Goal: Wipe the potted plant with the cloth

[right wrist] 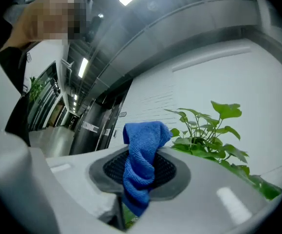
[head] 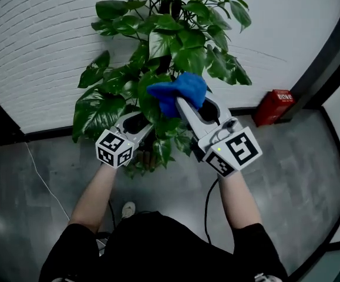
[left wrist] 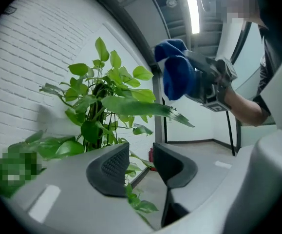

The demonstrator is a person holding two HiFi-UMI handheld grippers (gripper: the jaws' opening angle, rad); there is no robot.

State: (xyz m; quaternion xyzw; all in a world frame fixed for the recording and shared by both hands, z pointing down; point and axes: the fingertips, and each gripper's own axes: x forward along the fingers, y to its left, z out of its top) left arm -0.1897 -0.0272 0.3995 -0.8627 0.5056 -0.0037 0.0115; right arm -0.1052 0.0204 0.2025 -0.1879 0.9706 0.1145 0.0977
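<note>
Jaws on the right gripper point(right wrist: 140, 172) are clamped on the blue cloth point(right wrist: 143, 140), which bunches out past the tips. On the left gripper point(left wrist: 140, 165) they stand partly open with nothing pinched; small leaves only show through the gap. The cloth sits at the middle leaves of the potted plant point(head: 158, 51), which stands by the brick wall point(head: 34, 40); contact is unclear. Wiping looks barely begun: most leaves are left, and none is steadied yet.

Red box point(head: 273, 106), white brick wall point(head: 34, 46)
</note>
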